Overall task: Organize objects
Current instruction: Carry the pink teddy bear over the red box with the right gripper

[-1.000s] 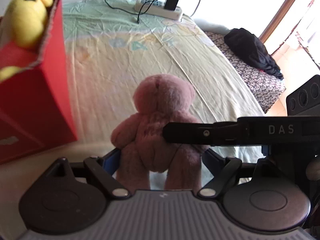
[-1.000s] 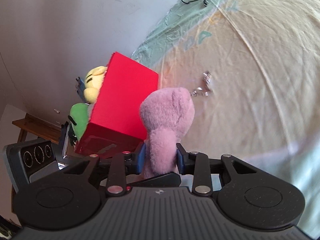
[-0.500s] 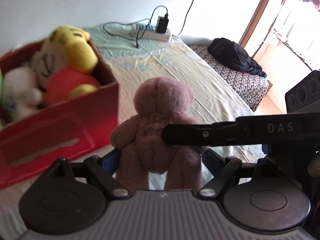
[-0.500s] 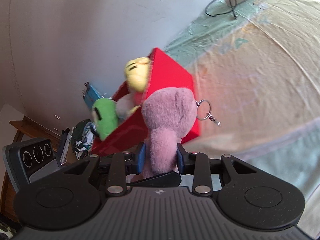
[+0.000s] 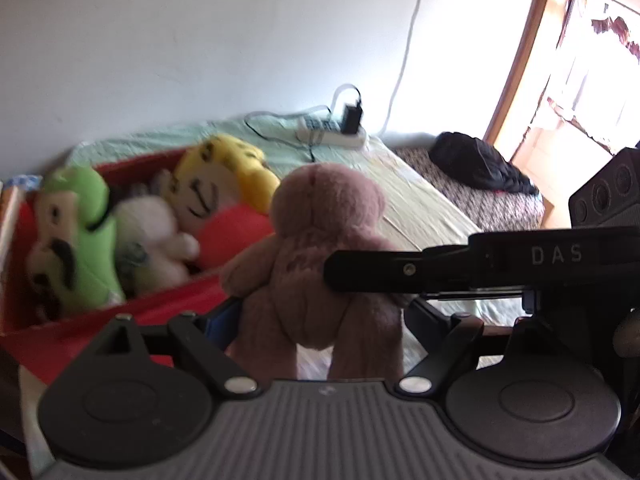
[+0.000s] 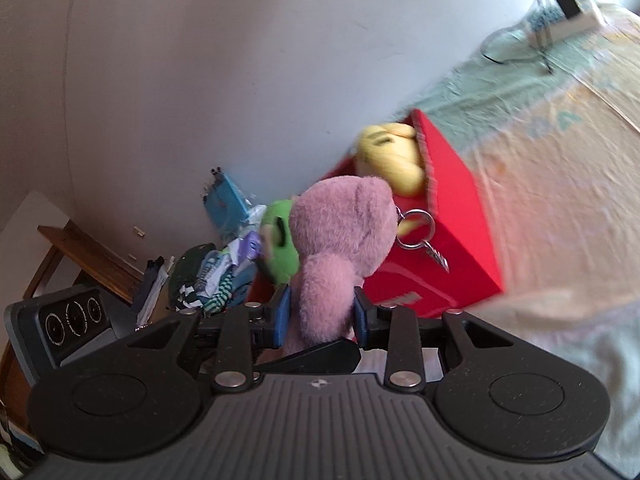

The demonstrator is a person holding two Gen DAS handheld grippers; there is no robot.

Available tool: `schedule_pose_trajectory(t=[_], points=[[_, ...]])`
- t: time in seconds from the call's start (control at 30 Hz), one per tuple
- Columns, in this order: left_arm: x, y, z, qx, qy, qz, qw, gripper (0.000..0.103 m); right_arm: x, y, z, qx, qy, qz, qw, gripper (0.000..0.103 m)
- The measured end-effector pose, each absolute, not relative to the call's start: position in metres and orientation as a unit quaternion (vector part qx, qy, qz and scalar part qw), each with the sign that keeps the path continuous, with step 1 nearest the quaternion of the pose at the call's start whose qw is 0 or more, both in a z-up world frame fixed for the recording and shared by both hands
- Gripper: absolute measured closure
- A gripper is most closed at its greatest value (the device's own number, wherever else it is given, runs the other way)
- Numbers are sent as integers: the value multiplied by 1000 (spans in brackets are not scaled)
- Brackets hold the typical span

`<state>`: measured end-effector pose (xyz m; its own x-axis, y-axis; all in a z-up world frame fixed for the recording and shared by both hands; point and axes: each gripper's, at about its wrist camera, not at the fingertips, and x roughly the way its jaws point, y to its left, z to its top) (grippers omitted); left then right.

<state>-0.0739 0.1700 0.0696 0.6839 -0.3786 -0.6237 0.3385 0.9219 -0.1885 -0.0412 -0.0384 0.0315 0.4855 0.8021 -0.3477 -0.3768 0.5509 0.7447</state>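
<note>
A: Where's the pink bear relative to the red box?

B: In the left wrist view it stands upright at centre, long axis vertical, legs down between the left tongs. The box sits in the left half of the frame, open, with a green toy, a white toy and a yellow toy already inside.

A: Who's holding the bear?

B: Both, I'd judge. The right tongs are narrowed onto its body with blue pads pressing each side. The left tongs look closed around its legs too.

A: Which is nearer the box?

B: Probably the left; the box opening lies just left of the bear there.

A: What does the right wrist view add?

B: A keyring hanging off the bear's head, at centre right, which the other view hides. It shows the box's outer wall rather than the free room inside.
</note>
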Motion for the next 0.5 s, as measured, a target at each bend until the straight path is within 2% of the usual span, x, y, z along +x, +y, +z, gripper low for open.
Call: schedule_pose_trajectory(t=[0.5], points=[[-52,223,108,-50,274,-143,950,17,-2,20,74,249,281,425,824,69]])
